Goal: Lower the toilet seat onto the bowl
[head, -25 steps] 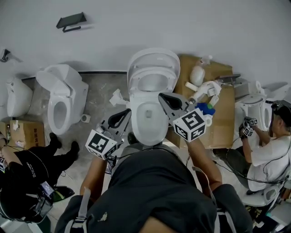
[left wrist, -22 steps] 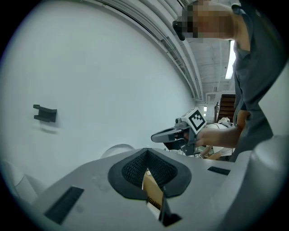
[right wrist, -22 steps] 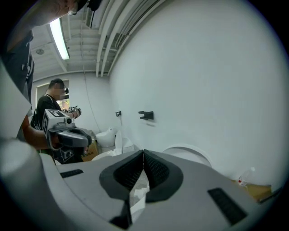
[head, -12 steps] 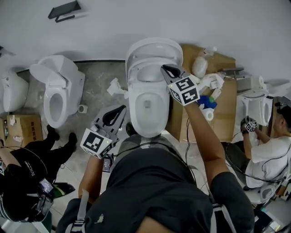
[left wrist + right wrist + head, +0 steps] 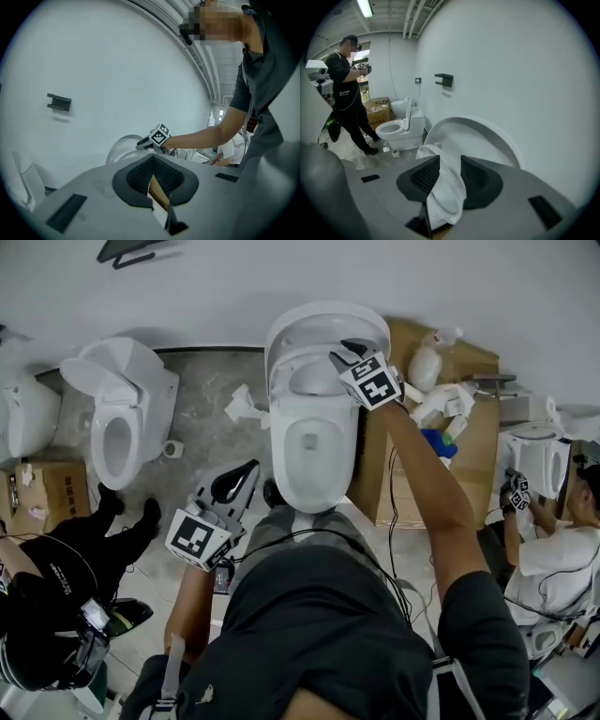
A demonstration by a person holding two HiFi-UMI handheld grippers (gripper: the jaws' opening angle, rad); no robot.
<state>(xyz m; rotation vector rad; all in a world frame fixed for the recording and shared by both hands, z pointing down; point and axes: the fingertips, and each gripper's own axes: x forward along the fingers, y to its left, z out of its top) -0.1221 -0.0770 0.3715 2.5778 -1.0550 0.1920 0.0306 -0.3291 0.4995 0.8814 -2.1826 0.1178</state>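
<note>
A white toilet (image 5: 314,442) stands in front of me with its lid (image 5: 328,320) and seat (image 5: 309,376) raised against the wall. My right gripper (image 5: 349,351) is stretched out to the top of the upright seat. In the right gripper view its jaws (image 5: 450,161) are opening and straddle the seat's white rim (image 5: 446,190), with the lid (image 5: 487,136) behind. My left gripper (image 5: 248,470) hangs low at the left of the bowl, shut and empty, touching nothing. The left gripper view (image 5: 152,159) looks up at the wall and shows the right gripper (image 5: 143,144) at the lid.
A second toilet (image 5: 117,427) stands to the left with its seat down. Flattened cardboard (image 5: 422,474) holding bottles and white parts lies right of the bowl. One person (image 5: 47,596) stands at the left, another (image 5: 553,559) sits at the right. A black holder (image 5: 444,79) hangs on the wall.
My right gripper has travelled from beside the bowl up and forward to the top of the raised seat. The left gripper has stayed low at the left.
</note>
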